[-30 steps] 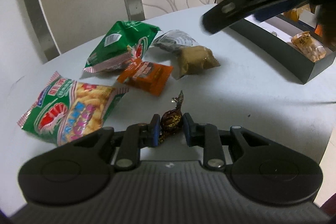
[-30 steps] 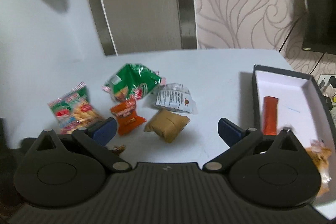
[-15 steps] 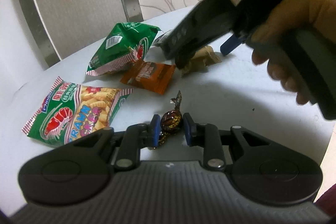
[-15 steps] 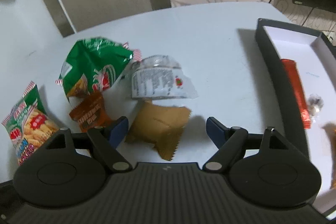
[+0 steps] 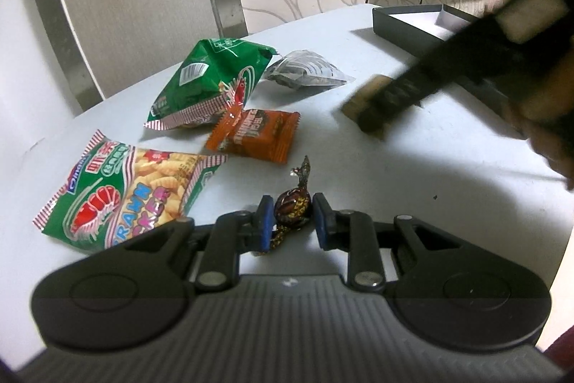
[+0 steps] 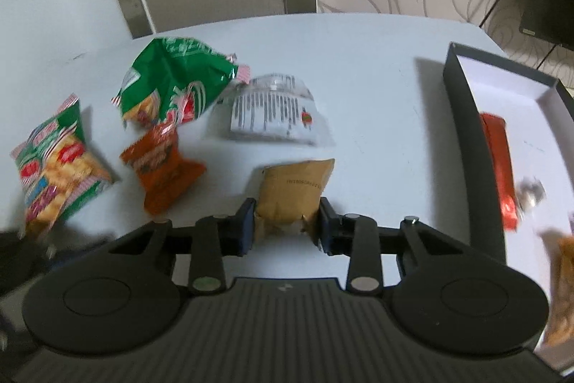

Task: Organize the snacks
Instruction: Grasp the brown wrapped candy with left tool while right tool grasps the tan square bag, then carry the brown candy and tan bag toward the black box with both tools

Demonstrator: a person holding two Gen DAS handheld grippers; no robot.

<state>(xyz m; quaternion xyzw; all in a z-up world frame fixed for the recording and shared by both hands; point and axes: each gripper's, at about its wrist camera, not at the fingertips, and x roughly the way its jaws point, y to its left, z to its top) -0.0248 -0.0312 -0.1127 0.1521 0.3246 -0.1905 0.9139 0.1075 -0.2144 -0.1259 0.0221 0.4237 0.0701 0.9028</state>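
Left wrist view: a crinkly green cracker bag [image 5: 122,192] lies flat on the smooth white table [image 5: 412,167], beside a glossy orange packet [image 5: 256,133]. My left gripper [image 5: 291,219] has its blue pads pinched on a round, foil-wrapped chocolate [image 5: 292,203] with a twisted tail. In my right view, my right gripper [image 6: 287,227] is clamped on a puffy tan pouch [image 6: 292,191]. Farther right sits a dark box [image 6: 466,139] with white lining.

Both wrist views sat low and close over the table [image 5: 412,167], facing the far wall; both shared the snack pile and box [image 6: 462,103].
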